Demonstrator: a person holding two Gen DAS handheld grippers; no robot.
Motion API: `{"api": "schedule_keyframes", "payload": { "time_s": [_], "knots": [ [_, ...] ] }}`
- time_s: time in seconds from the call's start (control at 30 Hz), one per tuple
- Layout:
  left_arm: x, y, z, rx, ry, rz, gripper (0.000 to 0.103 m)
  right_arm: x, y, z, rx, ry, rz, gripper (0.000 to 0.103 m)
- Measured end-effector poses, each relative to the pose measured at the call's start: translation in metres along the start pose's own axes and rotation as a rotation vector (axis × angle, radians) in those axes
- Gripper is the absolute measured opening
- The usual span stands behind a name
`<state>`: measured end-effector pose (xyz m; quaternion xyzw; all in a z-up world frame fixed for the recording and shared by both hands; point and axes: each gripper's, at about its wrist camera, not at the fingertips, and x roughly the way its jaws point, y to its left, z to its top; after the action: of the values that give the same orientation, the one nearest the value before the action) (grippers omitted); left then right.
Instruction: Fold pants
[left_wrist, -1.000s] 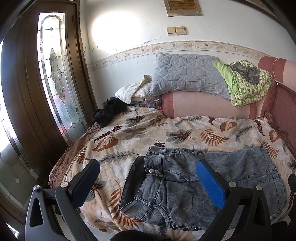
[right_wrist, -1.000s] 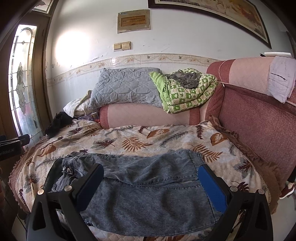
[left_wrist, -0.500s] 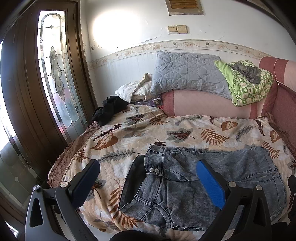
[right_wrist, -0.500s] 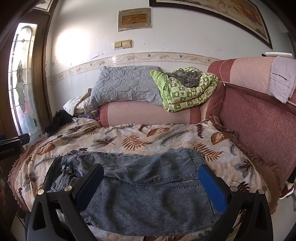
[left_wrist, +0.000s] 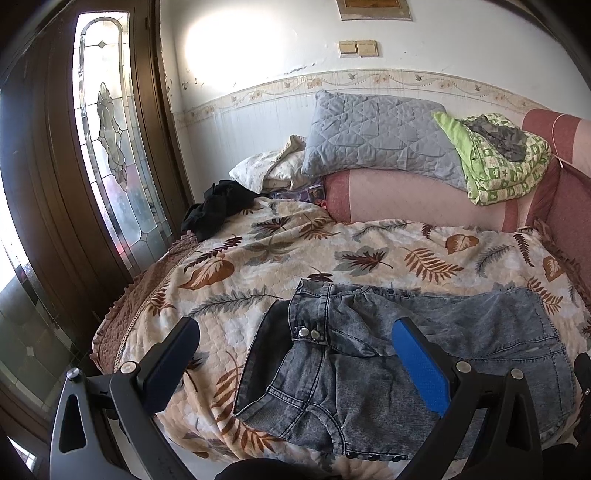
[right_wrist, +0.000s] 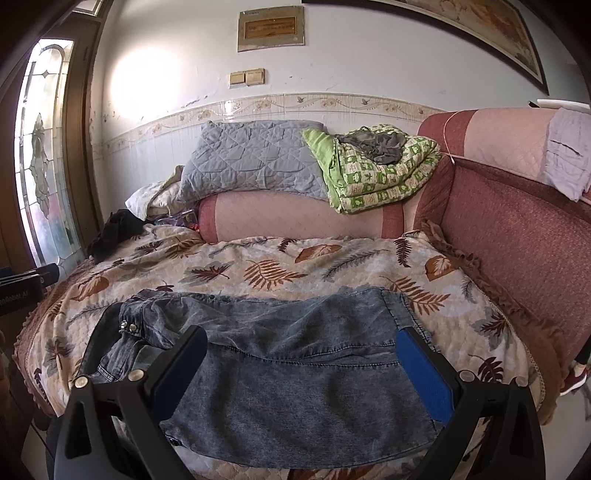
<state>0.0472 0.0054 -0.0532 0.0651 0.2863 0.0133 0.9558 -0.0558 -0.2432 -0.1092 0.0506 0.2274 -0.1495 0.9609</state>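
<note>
Grey washed denim pants (left_wrist: 388, 354) (right_wrist: 295, 354) lie folded into a wide rectangle across the front of the leaf-print bedspread (left_wrist: 295, 251) (right_wrist: 280, 266), waistband with two metal snaps at the left. My left gripper (left_wrist: 295, 334) hovers open above the waistband end, nothing between its blue pads. My right gripper (right_wrist: 301, 341) also stands open, held over the middle and right part of the pants, touching nothing. The near edge of the pants reaches the bed's front edge.
A grey quilted pillow (right_wrist: 251, 162) and a green patterned blanket (right_wrist: 376, 166) rest on a pink bolster (right_wrist: 295, 218) at the back. Dark clothing (left_wrist: 218, 210) lies at the back left by a glass door (left_wrist: 110, 147). A red sofa back (right_wrist: 517, 229) bounds the right side.
Both grippers have drawn back and tilted slightly upward, so the pants sit a little lower in each view. The pants have not moved and both grippers stay open.
</note>
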Motion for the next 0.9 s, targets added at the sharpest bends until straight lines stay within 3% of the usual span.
{"api": "schedule_keyframes", "payload": {
  "time_s": [0.73, 0.83, 0.9],
  "knots": [
    [0.008, -0.006, 0.001, 0.016, 0.011, 0.0, 0.103, 0.011, 0.009, 0.001, -0.017, 0.009, 0.001, 0.103],
    [0.015, -0.004, 0.0, 0.018, 0.03, -0.007, 0.103, 0.013, 0.009, 0.001, -0.015, 0.019, 0.006, 0.103],
    [0.03, 0.003, 0.003, 0.015, 0.084, -0.043, 0.103, 0.02, 0.002, 0.004, -0.004, 0.034, 0.002, 0.103]
  ]
}}
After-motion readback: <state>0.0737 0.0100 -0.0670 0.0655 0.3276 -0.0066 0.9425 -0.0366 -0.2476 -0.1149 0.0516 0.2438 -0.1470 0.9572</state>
